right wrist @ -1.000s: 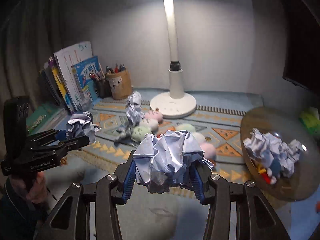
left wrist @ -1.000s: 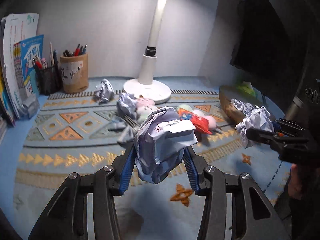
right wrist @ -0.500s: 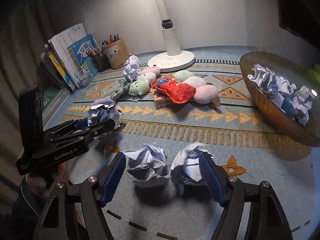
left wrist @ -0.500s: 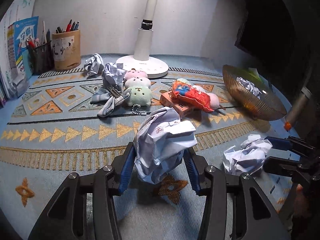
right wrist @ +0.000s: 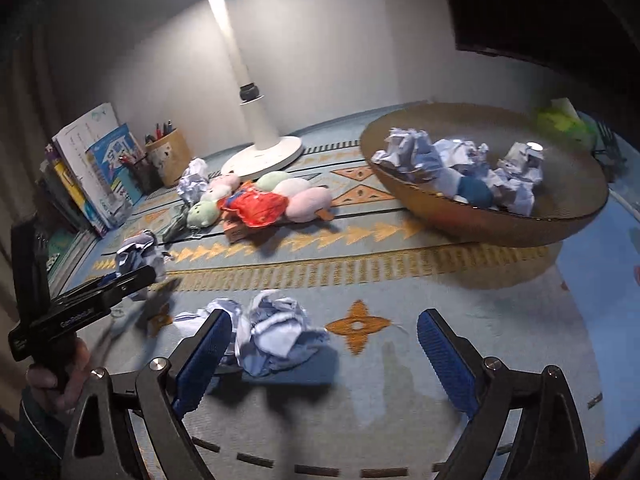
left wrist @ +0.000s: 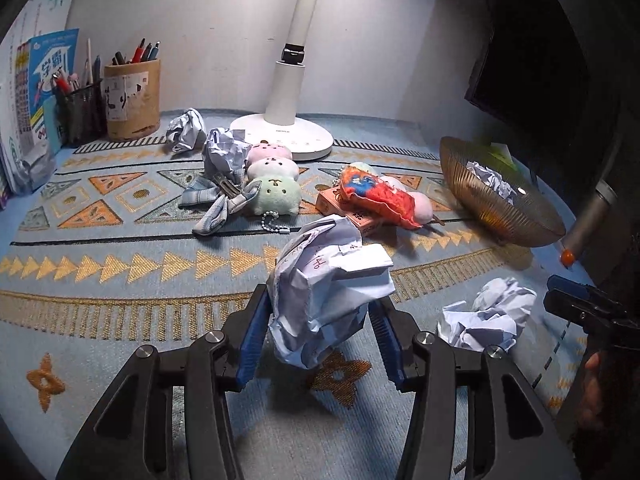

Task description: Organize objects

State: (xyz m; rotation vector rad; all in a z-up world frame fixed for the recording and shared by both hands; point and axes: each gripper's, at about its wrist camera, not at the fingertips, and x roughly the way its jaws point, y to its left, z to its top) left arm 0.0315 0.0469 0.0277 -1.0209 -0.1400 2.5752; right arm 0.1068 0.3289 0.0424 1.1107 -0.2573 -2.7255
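My left gripper [left wrist: 318,332] is shut on a crumpled paper ball [left wrist: 328,280] and holds it just above the patterned mat. It also shows in the right wrist view [right wrist: 140,258]. My right gripper [right wrist: 324,340] is open and empty. A second crumpled paper ball [right wrist: 276,332] lies on the mat by its left finger; it also shows in the left wrist view [left wrist: 488,316]. A brown ribbed bowl [right wrist: 500,224] at the right holds several crumpled papers [right wrist: 460,160].
Plush toys [left wrist: 272,184], a red pouch [left wrist: 380,192], a small box and a cloth lie mid-mat. Two more paper balls [left wrist: 208,144] sit near the white lamp base [left wrist: 288,136]. Pen cups [left wrist: 128,96] and books [left wrist: 32,100] stand at the back left.
My right gripper lowered, opened and let its paper ball go onto the mat, then shifted right of it. My left gripper came down low over the mat, still holding its ball.
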